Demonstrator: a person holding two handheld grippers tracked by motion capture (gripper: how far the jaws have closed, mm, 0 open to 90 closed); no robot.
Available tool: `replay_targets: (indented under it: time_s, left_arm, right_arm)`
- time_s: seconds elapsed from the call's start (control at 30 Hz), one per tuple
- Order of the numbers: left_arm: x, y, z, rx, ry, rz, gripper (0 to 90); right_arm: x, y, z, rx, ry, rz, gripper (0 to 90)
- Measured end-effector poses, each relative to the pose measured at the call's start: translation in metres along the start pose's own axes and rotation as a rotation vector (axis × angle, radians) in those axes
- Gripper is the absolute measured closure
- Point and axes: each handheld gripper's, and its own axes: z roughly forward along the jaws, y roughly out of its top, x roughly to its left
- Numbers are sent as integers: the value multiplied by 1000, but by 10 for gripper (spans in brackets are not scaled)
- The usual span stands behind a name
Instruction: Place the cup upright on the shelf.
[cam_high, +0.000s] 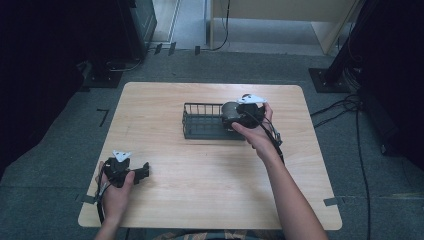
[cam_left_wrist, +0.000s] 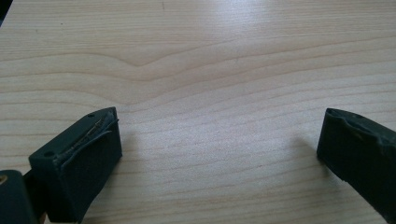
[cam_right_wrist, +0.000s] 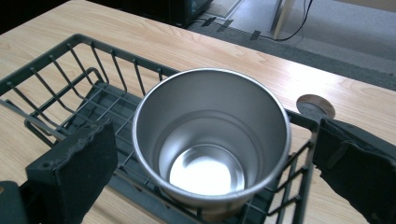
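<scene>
A plain steel cup (cam_right_wrist: 187, 107) stands upright, mouth up and empty, at one end of a dark wire rack (cam_right_wrist: 77, 36). My right gripper (cam_right_wrist: 212, 140) is open, one jaw on each side of the cup with a gap to its wall. In the high view the cup (cam_high: 230, 114) sits at the right end of the rack (cam_high: 202, 125), with my right gripper (cam_high: 236, 116) right beside it. Near the table's front left my left gripper (cam_high: 142, 171) is open. Bare wood lies between the jaws of my left gripper (cam_left_wrist: 219, 149).
The wooden table (cam_high: 210, 190) has bare room in front of the rack. A small round metal disc (cam_right_wrist: 316, 106) shows just beyond the rack's far rim. A thin metal rod (cam_right_wrist: 28, 119) lies across the rack's other end. Cables and stands surround the table on the floor.
</scene>
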Motion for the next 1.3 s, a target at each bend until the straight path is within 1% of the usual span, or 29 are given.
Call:
replay_targets:
  time_s: [0.2, 0.6, 1.3]
  left_arm:
    - [0, 0, 0, 0, 0, 0, 1]
    - [0, 0, 0, -1, 0, 0, 0]
    - [0, 0, 0, 1, 0, 2, 1]
  right_arm:
    - [-3, -5, -13, 2, -6, -2, 0]
    - [-18, -21, -40, -3, -24, 14, 0]
    - [-47, -58, -67, 8, -70, 62, 1]
